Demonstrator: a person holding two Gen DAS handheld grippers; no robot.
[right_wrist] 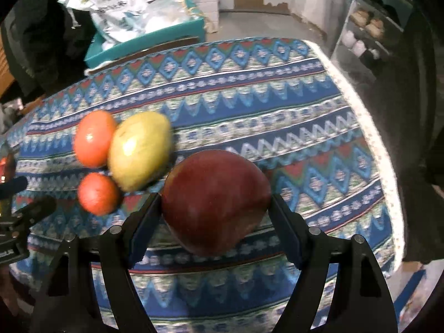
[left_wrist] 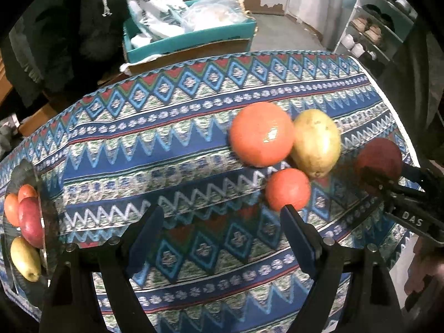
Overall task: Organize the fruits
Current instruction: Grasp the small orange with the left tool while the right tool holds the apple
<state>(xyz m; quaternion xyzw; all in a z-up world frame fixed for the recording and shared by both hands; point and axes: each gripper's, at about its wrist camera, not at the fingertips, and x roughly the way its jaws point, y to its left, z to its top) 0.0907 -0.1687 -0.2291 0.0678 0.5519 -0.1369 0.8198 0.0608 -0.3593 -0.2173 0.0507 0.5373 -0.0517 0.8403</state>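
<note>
1. The right gripper (right_wrist: 215,216) has a dark red apple (right_wrist: 215,199) between its two fingers, a pad pressed against each flank; the apple looks clear of the patterned cloth, so it reads as held; the sideways hold suits a round fruit.

2. The left gripper (left_wrist: 222,233) stands wide with nothing between its fingers; only the cloth shows through the gap; its right finger (left_wrist: 298,236) sits just below the small orange (left_wrist: 288,188), which I judge to be its next pick.

3. Three fruits lie bunched toward the right edge of the desk (left_wrist: 194,144): the large orange (left_wrist: 262,134) and the yellow-green mango (left_wrist: 316,143) touch, with the small orange just in front of them; being crowded, each leaves little room for fingers on its inner side.

4. A glass bowl (left_wrist: 41,183) sits at the left edge of the desk; it already holds a red apple (left_wrist: 32,217), orange fruits (left_wrist: 16,202) and a yellow pear-like fruit (left_wrist: 25,258); it appears to be the gathering place, so the held apple probably belongs there.

5. The bowl's clear rim is hard to see; clipping it is a risk.
</note>
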